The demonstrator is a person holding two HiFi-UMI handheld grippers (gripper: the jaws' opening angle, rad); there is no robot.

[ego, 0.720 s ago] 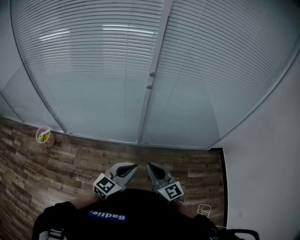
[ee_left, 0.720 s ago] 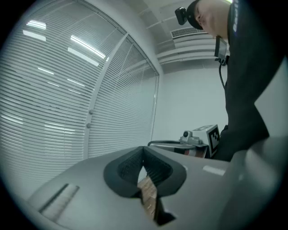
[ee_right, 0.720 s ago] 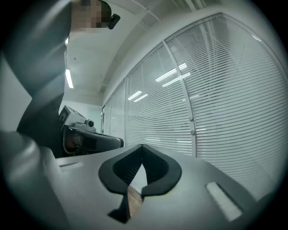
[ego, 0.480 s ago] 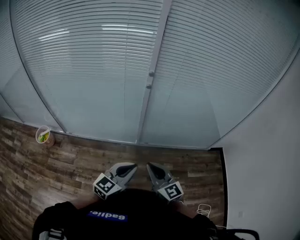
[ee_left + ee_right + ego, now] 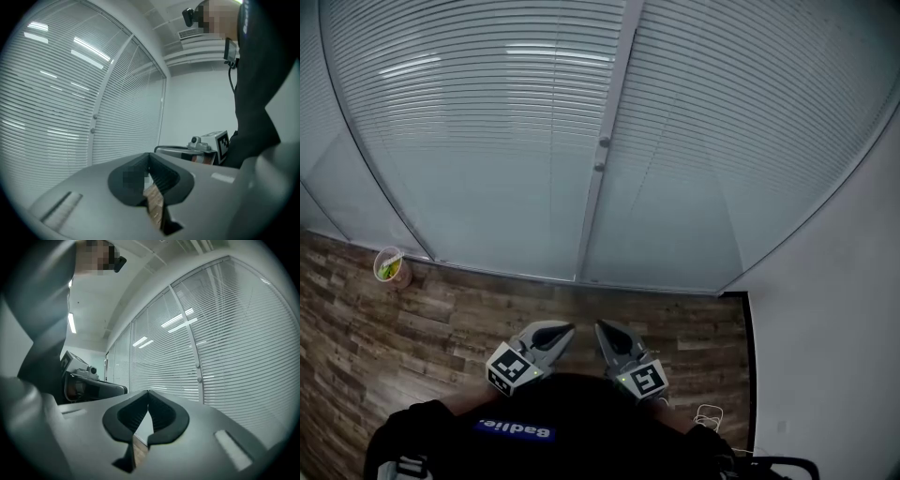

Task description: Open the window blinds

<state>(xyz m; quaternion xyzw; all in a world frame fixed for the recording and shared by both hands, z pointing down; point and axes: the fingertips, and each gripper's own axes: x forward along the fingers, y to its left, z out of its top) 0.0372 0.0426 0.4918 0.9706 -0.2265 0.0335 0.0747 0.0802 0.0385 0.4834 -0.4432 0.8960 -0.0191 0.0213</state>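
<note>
Head view: my left gripper (image 5: 566, 329) and right gripper (image 5: 602, 327) both have jaws pressed together, holding nothing. The window blinds (image 5: 487, 122) hang ahead, well apart from them. Their small knobs (image 5: 604, 142) look slightly nearer my right gripper.

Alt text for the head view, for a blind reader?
The left gripper and right gripper, both shut and empty, point side by side at lowered window blinds. A small cup stands on the wood floor at left.
</note>
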